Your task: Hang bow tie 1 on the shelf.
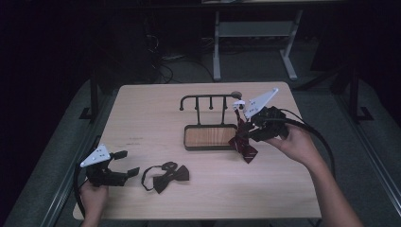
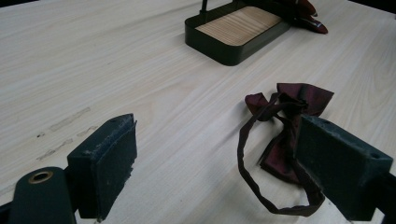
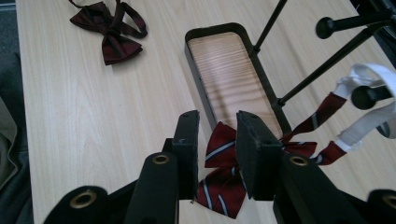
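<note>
black tongs (image 1: 126, 163), grey plates (three-cornered), trailing cables

Table (image 1: 142, 109): left and far-left stretches bare, open passage there. Middle blocked by rack (image 1: 208, 98) standing in its tray (image 1: 209, 137); pegs overhang. Striped tie (image 1: 242, 142) hangs off the rack's right end, its white strap (image 1: 239, 104) looped on a peg, closing the gap beside the tray. Dark bow tie (image 1: 166, 176) lies near front edge; room between it and tray.
</note>
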Action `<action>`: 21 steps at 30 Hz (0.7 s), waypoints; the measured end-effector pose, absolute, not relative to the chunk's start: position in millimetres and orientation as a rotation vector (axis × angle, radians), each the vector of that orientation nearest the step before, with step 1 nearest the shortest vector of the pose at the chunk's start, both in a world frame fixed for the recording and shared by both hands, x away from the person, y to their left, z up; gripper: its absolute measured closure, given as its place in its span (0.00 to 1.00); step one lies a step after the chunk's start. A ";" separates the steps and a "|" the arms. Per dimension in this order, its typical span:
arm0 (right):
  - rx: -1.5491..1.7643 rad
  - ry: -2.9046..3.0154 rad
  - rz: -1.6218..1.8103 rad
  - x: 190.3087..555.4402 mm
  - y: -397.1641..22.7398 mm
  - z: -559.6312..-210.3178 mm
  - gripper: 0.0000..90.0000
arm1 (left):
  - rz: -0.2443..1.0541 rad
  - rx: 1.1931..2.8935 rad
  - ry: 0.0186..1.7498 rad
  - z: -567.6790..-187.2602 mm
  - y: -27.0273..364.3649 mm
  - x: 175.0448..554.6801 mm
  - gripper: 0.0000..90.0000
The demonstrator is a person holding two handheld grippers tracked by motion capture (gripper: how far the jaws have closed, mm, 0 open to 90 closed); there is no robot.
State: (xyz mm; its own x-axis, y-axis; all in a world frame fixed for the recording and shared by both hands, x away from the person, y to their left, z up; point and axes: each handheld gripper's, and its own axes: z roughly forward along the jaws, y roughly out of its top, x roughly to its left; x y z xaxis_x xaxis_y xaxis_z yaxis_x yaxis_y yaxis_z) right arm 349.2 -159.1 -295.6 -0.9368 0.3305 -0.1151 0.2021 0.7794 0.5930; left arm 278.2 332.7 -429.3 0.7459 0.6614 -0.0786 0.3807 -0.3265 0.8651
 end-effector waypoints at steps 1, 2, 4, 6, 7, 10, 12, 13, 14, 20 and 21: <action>0.420 2.761 0.882 348.5 -158.4 -296.3 0.76 | 0.358 1.958 0.779 -429.1 332.6 277.8 0.14; 0.413 2.764 0.880 348.1 -157.8 -297.2 0.76 | 0.375 1.961 0.762 -428.5 331.4 275.7 0.14; 0.412 2.771 0.877 346.4 -156.5 -298.5 0.75 | 0.387 1.958 0.734 -427.4 330.6 273.8 0.14; 0.411 2.776 0.872 345.6 -156.2 -298.7 0.75 | 0.377 1.954 0.728 -426.7 330.2 273.4 0.14; 0.408 2.777 0.869 344.9 -156.1 -299.1 0.74 | 0.352 1.955 0.718 -425.7 330.1 273.8 0.14; 0.403 2.783 0.868 342.8 -157.0 -298.9 0.73 | 0.296 1.947 0.683 -423.9 327.6 274.4 0.14; 0.406 2.790 0.867 341.0 -158.4 -298.2 0.71 | 0.298 1.941 0.690 -423.9 325.2 274.8 0.14; 0.404 2.784 0.874 340.0 -159.7 -298.3 0.71 | 0.292 1.939 0.697 -424.1 323.8 276.0 0.14; 0.407 2.777 0.870 338.8 -161.4 -298.4 0.70 | 0.283 1.936 0.722 -424.5 322.5 277.5 0.14; 0.458 2.785 0.854 335.7 -175.7 -301.6 0.68 | 0.270 1.944 0.766 -421.9 316.7 278.4 0.14; 0.460 2.777 0.851 333.5 -181.0 -303.0 0.67 | 0.297 1.940 0.748 -421.2 315.3 276.6 0.14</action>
State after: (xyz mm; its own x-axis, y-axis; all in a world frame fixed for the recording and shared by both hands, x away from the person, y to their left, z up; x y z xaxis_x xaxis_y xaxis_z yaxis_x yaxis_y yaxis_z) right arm 333.5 -181.0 -303.0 -0.9314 0.3504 -0.0987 0.2349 0.7856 0.5724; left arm 276.6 315.3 -421.2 0.7789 0.6172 -0.1109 0.3735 -0.3145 0.8727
